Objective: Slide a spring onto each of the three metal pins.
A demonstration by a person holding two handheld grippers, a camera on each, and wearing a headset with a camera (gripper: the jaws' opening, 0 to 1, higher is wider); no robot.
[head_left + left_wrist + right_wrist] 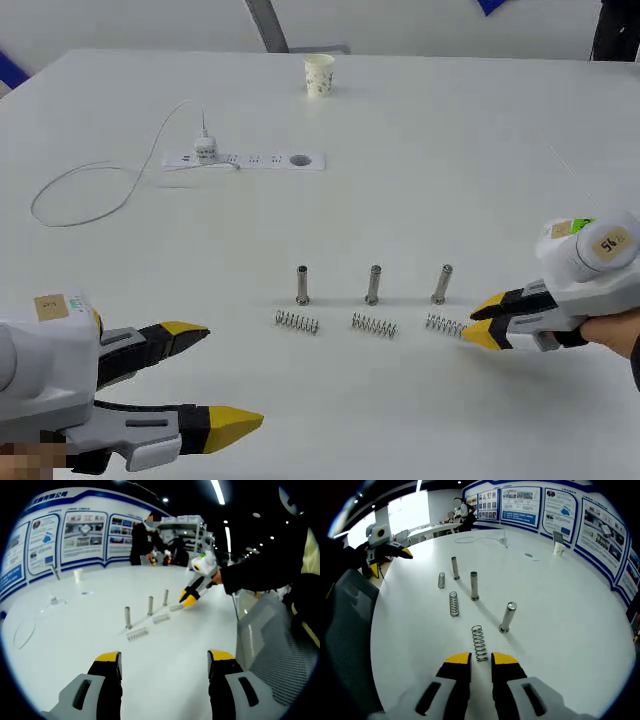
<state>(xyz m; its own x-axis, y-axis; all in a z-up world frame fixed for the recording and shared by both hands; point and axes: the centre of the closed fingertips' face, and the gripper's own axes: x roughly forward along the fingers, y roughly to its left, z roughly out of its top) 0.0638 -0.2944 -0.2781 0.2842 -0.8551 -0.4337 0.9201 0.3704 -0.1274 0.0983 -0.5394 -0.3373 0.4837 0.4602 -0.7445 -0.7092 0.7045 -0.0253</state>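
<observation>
Down at the right of the head view, the right gripper (482, 320) lies low over the white table (450, 170), pointing left, level with the row of springs. The hand (612, 332) behind it comes in from the right edge. Its yellow-tipped jaws are drawn close with a narrow gap, and the near end of the right spring (445, 324) sits in that gap. Whether they pinch it I cannot tell. In the right gripper view the same spring (479, 642) runs straight out from between the tips, lying flat just beside the right pin (506, 616).

The three pins stand upright in a row: the left pin (302, 284), the middle pin (373, 284) and the right one (442, 283). The left spring (297, 321) and the middle spring (374, 325) lie flat just in front of their pins, apart from them.

The left gripper (228, 375) is held at the lower left, aimed right, jaws spread wide and holding nothing, well apart from the pins. A power strip (245, 159) and a paper cup (319, 74) sit farther back.
</observation>
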